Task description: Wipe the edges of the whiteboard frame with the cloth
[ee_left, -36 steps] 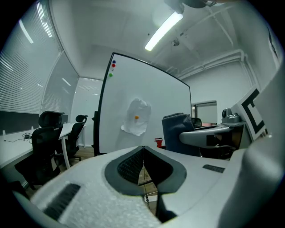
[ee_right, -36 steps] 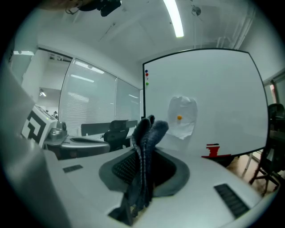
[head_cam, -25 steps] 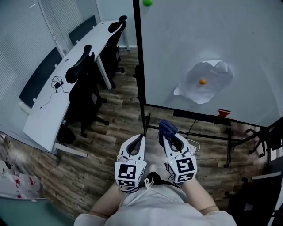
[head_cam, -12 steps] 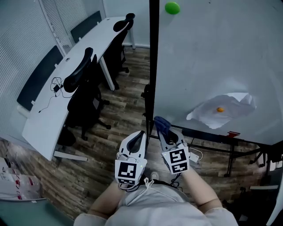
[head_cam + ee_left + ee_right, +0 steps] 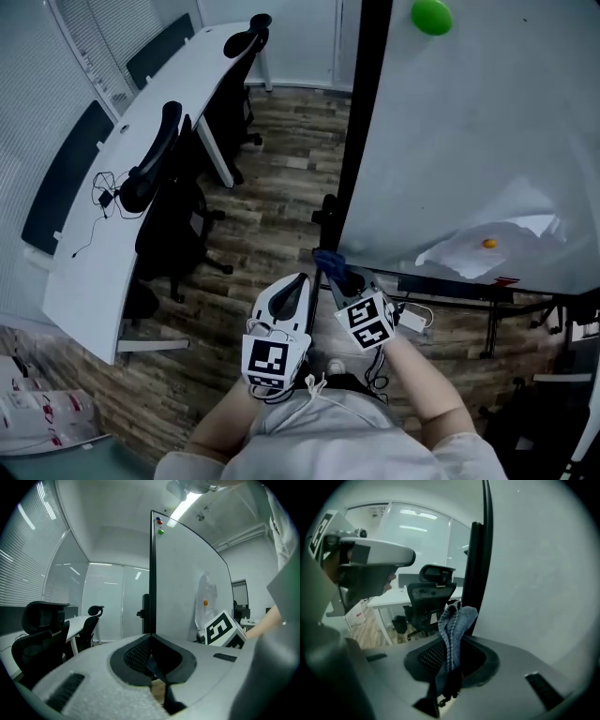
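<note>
Your right gripper [image 5: 449,670] is squeezed tight on the blue cloth [image 5: 453,623]. The cloth sticks up out of the jaws in a folded bunch. Its top sits right by the black frame [image 5: 359,131] on the left side of the whiteboard [image 5: 469,131], down near the bottom corner. You cannot tell if the cloth touches the frame or is just beside it.

Your left gripper [image 5: 151,643] is closed with nothing in it. Its two jaws are pressed together. It is just to the left of your right gripper, and it points at the same black edge but does not touch it.

On the whiteboard a green magnet [image 5: 431,16] sits up high. Lower down, a small orange magnet [image 5: 488,244] holds a crumpled white paper [image 5: 469,253] to the board.

To your left is a long white desk [image 5: 112,216] with black chairs [image 5: 159,202] pushed up beside it. The floor [image 5: 281,178] is made of wood planks.
</note>
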